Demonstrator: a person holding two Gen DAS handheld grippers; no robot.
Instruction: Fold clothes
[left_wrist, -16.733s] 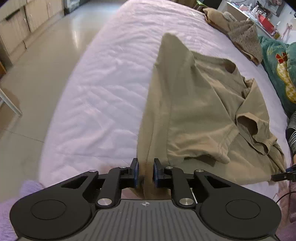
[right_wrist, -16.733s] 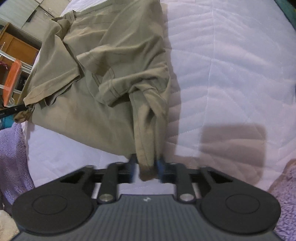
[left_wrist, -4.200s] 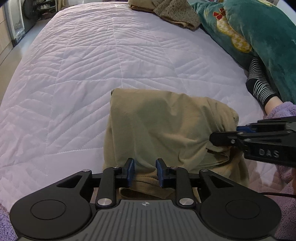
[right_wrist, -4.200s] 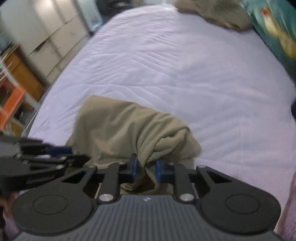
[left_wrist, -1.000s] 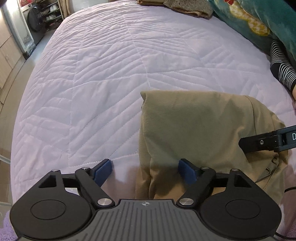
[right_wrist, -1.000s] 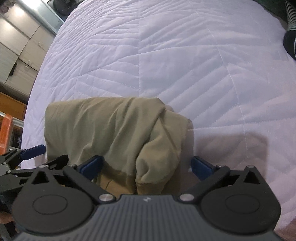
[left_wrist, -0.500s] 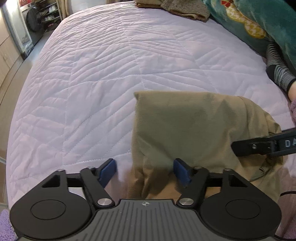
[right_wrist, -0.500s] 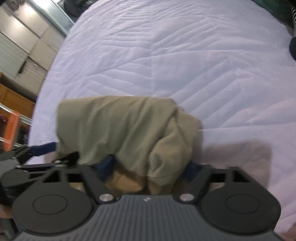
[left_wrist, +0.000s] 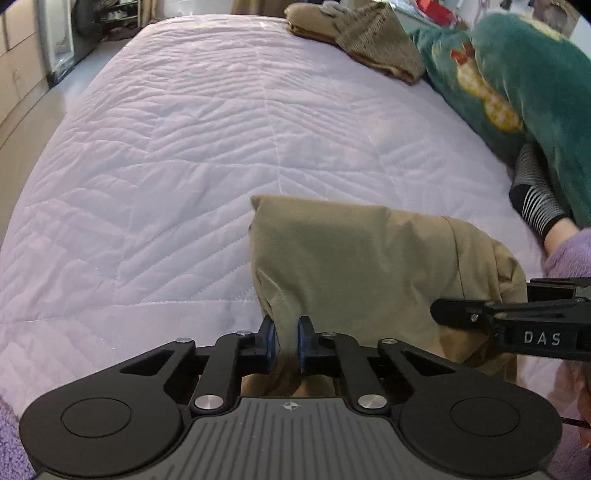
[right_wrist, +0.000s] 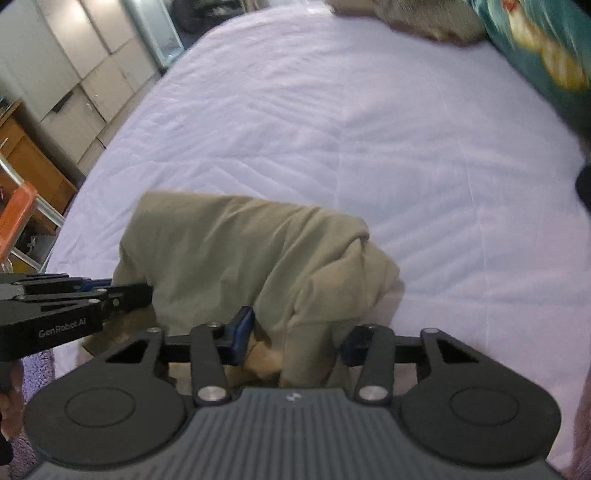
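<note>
A khaki shirt, folded into a thick bundle, lies near the front edge of the lilac quilted bed. My left gripper is shut on the shirt's near left edge, with cloth pinched between its blue pads. In the right wrist view the same shirt is rumpled on its right side. My right gripper is open, its fingers standing either side of a hanging fold at the near right corner. The left gripper's tip shows at the shirt's left edge.
A teal patterned blanket and a person's foot in a striped sock lie along the bed's right side. Brown knitted clothes are piled at the far end. Cabinets and an orange object stand left of the bed.
My left gripper went from wide open to shut on the shirt's near edge. The right gripper's fingers have narrowed around the hanging fold, and both views have tilted up.
</note>
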